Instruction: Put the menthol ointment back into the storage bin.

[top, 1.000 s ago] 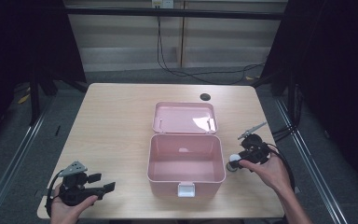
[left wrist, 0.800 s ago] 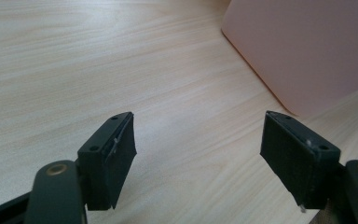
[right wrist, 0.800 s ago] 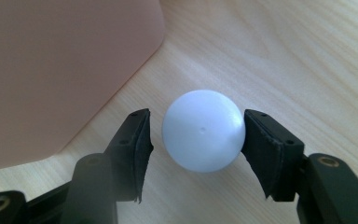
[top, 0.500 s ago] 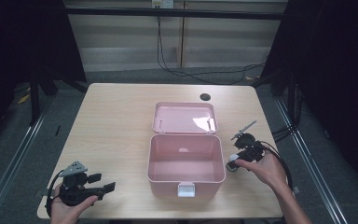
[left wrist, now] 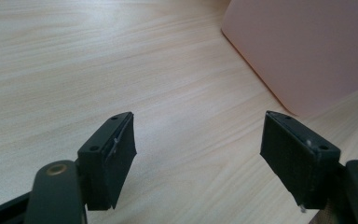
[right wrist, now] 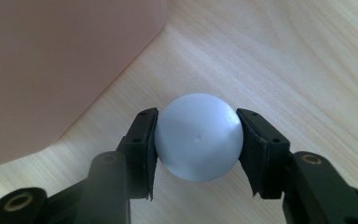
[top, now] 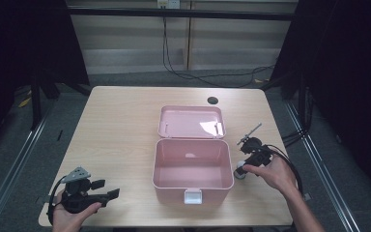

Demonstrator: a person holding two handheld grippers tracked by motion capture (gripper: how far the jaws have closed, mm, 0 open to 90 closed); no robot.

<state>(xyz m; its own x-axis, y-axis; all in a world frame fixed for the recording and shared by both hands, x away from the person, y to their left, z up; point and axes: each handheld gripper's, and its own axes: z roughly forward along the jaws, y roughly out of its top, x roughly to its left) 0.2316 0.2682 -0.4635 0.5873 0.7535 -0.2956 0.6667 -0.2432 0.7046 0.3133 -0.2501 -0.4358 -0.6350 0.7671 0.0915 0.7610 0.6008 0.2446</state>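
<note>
Ball [right wrist: 198, 137] is pinched tight between the right tongs [right wrist: 197, 144], whose jaws have just been closing onto it, low over the surface [top: 121, 125] just beside the right wall of the open pink box [top: 193, 166]. Left tongs [left wrist: 198, 156] gape wide with nothing between them, near the front left corner, pointing toward the box.

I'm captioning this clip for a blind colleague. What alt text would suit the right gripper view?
The right tongs clamp a pale blue-white ball between their two black jaws, one pad pressed on each side, just above a light wooden table. The rounded corner of a pink box sits at upper left, apart from the ball.
</note>
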